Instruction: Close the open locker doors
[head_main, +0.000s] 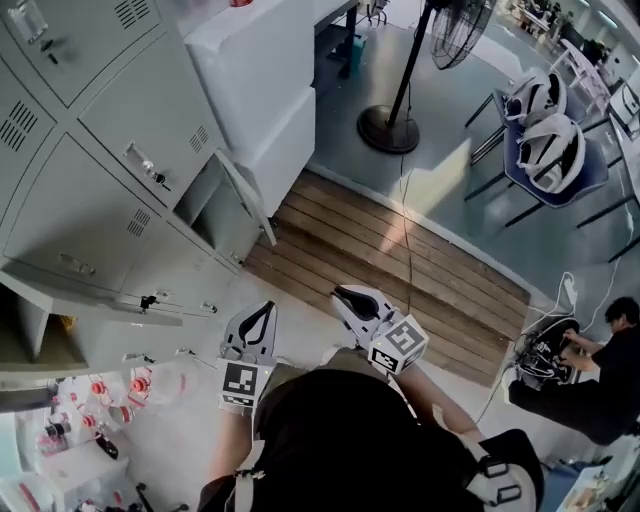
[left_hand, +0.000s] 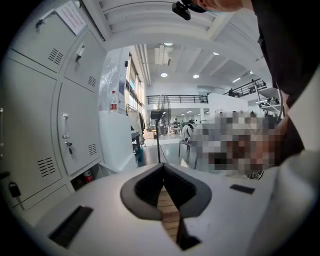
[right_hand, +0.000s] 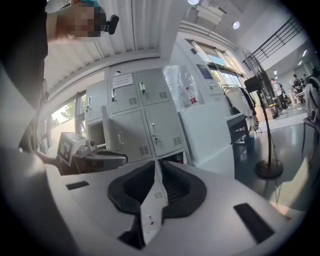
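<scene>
We kept the left claw and the right claw closed and empty, probably so that they could push rather than grasp. One open locker door stood ajar ahead in the bottom row. Another open door swung out nearer us, and neither was touched.

Pale grey lockers, brown striped floor boards

A big workshop hall: grey steel lockers on the left, a pedestal fan and helmets far right, and a railed balcony under high ceiling lights.
</scene>
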